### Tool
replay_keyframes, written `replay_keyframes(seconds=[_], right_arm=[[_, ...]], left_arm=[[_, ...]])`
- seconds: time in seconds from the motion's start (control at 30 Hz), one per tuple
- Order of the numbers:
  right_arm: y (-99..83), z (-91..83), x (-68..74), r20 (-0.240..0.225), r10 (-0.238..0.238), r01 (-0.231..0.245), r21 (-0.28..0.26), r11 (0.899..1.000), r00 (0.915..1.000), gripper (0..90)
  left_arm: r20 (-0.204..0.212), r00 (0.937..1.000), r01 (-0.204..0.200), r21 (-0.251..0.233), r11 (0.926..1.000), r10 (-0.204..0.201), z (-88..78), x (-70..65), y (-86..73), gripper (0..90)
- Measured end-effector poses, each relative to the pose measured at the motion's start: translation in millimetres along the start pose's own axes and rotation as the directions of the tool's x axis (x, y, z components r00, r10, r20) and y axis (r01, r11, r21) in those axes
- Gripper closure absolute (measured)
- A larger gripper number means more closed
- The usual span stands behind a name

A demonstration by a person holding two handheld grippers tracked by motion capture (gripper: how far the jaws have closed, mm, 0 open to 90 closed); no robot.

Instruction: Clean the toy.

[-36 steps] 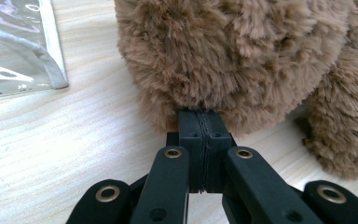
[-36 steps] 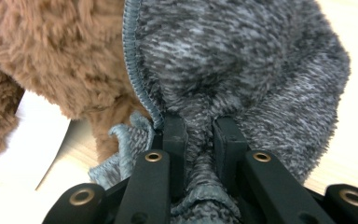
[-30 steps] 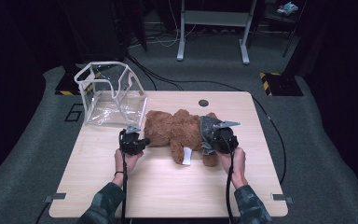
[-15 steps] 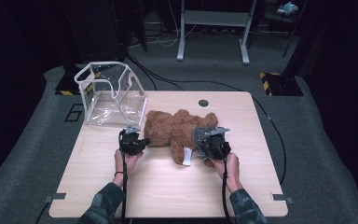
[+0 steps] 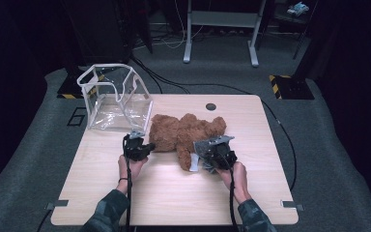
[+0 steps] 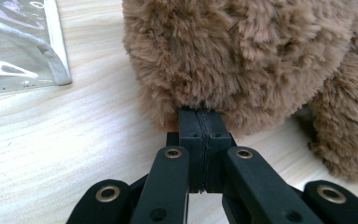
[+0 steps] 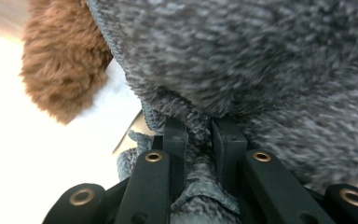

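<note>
Gripping is the step judged to be in hand: a brown teddy bear [image 5: 186, 133] lies across the middle of the table [image 5: 174, 193], just beside a clear plastic bag [image 5: 113, 99] that stands open at the far left. The left gripper [image 5: 142, 147] is seen at the bear's left end w/ its jaws clenched flat together, tips buried in the fur; whether any fur is actually pinched can't be told from the left gripper view, where the bear [image 6: 242, 60] crowds the pads. The right gripper [image 5: 217, 154] is clamped on a fold of grey knitted cloth [image 7: 261, 70], prob. a garment on the bear's lower half, w/ the fabric bunched between the jaws. So the grey cloth is being handled while the bear is steadied from the other end, as judged. Next move, by estimate: the cloth to be drawn along or off the body w/ a steady pull, the left end kept pinned so the toy isn't dragged across the table; grip on the soft knit should be checked first, since it could slip.
</note>
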State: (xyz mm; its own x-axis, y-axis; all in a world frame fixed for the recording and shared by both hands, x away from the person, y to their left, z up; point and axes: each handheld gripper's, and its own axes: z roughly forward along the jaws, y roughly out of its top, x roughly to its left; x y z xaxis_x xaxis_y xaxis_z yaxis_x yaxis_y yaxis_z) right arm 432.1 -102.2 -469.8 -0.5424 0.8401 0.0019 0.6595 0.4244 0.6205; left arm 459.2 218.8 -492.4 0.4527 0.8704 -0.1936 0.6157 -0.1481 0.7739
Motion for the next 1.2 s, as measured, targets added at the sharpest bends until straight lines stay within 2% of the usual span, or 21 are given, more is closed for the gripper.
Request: replay_keyframes(seconds=[0.07, 0.17, 0.23, 0.3, 0.4, 0.43, 0.6, 0.67, 0.77, 0.83, 0.87, 0.93, 1.0, 1.07, 1.1, 1.2], right_arm=[[4.2, -9.2, 5.5, -0.004, -0.023, 0.023, -0.036, 0.999, 0.9997, 77.8], [20.6, -14.7, 20.3, -0.047, -0.075, 0.07, -0.106, 0.992, 0.9961, 77.7], [34.1, -8.4, 32.4, -0.065, -0.094, 0.085, -0.129, 0.988, 0.9935, 77.7], [44.0, 6.0, 41.0, -0.051, -0.11, 0.103, -0.13, 0.986, 0.9926, 77.6], [44.3, 27.8, 46.8, -0.07, -0.101, 0.097, -0.067, 0.993, 0.9924, 77.7], [41.1, 30.3, 48.7, -0.083, -0.087, 0.083, -0.047, 0.995, 0.9927, 77.7], [25.5, 30.0, 44.1, -0.098, -0.099, 0.106, 0.065, 0.992, 0.9903, 77.7], [24.5, 23.4, 39.1, -0.108, -0.08, 0.085, 0.04, 0.996, 0.9909, 77.6], [32.9, 8.8, 38.8, -0.127, -0.081, 0.075, -0.048, 0.996, 0.9886, 77.5], [40.9, 3.7, 43.5, -0.116, -0.09, 0.076, -0.121, 0.99, 0.9892, 77.5], [44.1, 4.8, 45.5, -0.108, -0.096, 0.081, -0.135, 0.988, 0.9895, 77.4], [46.4, 17.4, 48.8, -0.108, -0.099, 0.087, -0.109, 0.99, 0.9893, 77.4], [43.5, 31.1, 51.5, -0.124, -0.086, 0.082, -0.036, 0.996, 0.9885, 77.4], [43.4, 28.7, 52.1, -0.124, -0.093, 0.09, -0.03, 0.995, 0.9879, 77.4], [45.0, 23.1, 50.6, -0.115, -0.102, 0.097, -0.043, 0.994, 0.9882, 77.4], [53.0, -1.7, 38.6, -0.069, -0.093, 0.083, -0.139, 0.987, 0.9933, 77.4]], left_arm=[[0.005, 1.0, -0.006, -0.001, 1.0, 0.006, 0.3, -0.4, 0.6, 89.3], [0.006, 1.0, -0.001, 0.002, 1.0, 0.001, 2.2, -1.2, 0.1, 89.3], [0.004, 1.0, 0.001, 0.0, 1.0, -0.001, 2.0, -2.4, 0.2, 89.3], [0.006, 1.0, -0.003, -0.001, 1.0, 0.003, 1.0, -2.1, 0.5, 89.3], [0.007, 1.0, 0.001, -0.001, 1.0, -0.001, 0.4, -2.2, 0.5, 89.3], [0.01, 1.0, 0.0, -0.001, 1.0, 0.0, 0.1, -2.0, 0.4, 89.3], [0.016, 0.9999, 0.003, -0.009, 1.0, -0.003, -0.6, -1.2, 0.3, 89.3], [0.019, 0.9998, 0.008, -0.013, 0.9999, -0.008, -1.0, -1.9, 0.0, 89.3], [0.021, 0.9998, 0.001, -0.011, 0.9999, -0.001, -0.8, -1.9, 0.3, 89.3], [0.02, 0.9998, 0.0, -0.012, 0.9999, 0.0, -0.6, -2.1, 0.3, 89.3], [0.019, 0.9998, 0.0, -0.011, 0.9999, 0.001, -0.8, -2.1, 0.4, 89.3], [0.018, 0.9998, 0.003, -0.008, 1.0, -0.003, -0.6, -2.1, 0.4, 89.3], [0.016, 0.9999, 0.003, -0.002, 1.0, -0.003, 0.1, -1.0, -0.3, 89.3], [0.02, 0.9998, 0.003, -0.004, 1.0, -0.003, 0.1, 0.4, -0.4, 89.3], [0.021, 0.9997, 0.007, -0.01, 0.9999, -0.007, 0.2, 0.5, -0.3, 89.3], [0.021, 0.9998, 0.001, -0.004, 1.0, -0.001, 0.3, 0.9, 0.0, 89.3]])
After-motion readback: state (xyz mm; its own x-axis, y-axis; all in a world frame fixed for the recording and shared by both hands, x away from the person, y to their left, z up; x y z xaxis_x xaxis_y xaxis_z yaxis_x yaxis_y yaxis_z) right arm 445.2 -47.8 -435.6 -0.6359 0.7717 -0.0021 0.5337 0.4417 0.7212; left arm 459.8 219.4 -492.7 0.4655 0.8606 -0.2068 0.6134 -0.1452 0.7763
